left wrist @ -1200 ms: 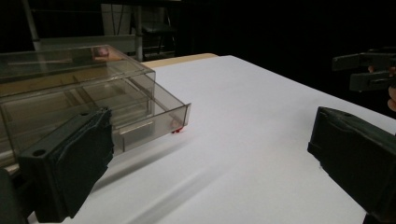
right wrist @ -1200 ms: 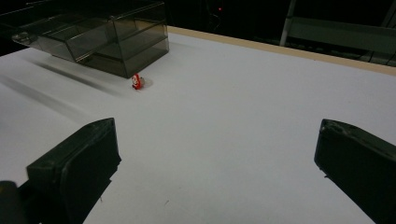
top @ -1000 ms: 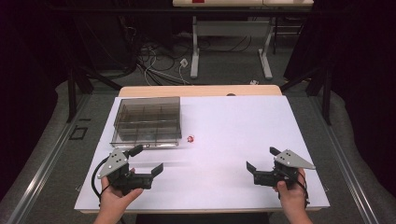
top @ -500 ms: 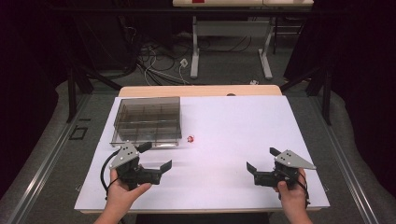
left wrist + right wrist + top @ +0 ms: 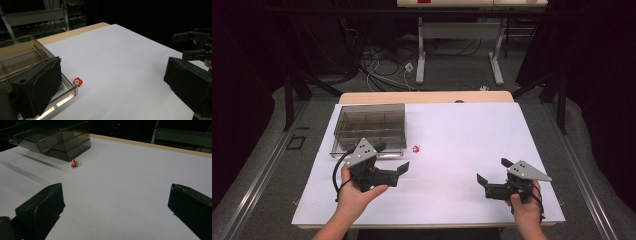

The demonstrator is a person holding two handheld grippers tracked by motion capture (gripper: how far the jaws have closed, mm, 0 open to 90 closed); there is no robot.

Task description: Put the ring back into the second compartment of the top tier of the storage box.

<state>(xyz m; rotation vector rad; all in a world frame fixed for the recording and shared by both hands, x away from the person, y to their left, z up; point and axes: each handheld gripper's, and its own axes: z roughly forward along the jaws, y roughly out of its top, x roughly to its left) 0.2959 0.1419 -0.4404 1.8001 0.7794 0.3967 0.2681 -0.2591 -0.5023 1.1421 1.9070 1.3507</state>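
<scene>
On the white table sheet [image 5: 452, 150], item list follows.

Item 1: small red-and-white piece [image 5: 416, 149]. It lies on the sheet just beside the near right corner of the clear compartment box [image 5: 369, 127], outside it, apparently not touching the wall. It is too small to read a long axis; in your left gripper view it looks roundish, standing slightly on edge.

Item 2: your left gripper [image 5: 404, 167]. Jaws spread wide, holding nothing. It sits just short of the piece, which lies ahead of the jaws and a little toward the box side. In the left gripper view the piece shows close to the left jaw, not centred between the two. This is plainly the nearer tool.

Item 3: your right gripper [image 5: 492, 172]. Jaws also spread wide, empty. It is well apart from the piece, near the table's front right, pointing inward across the sheet.

Pose: your left hand [image 5: 357, 192] grips its tool from beneath, raised slightly off the sheet, aimed right and forward. Your right hand [image 5: 524, 207] holds low and level.

Judgement: if the piece is the target, you would need to swing the left jaws toward the box to centre it.
</scene>
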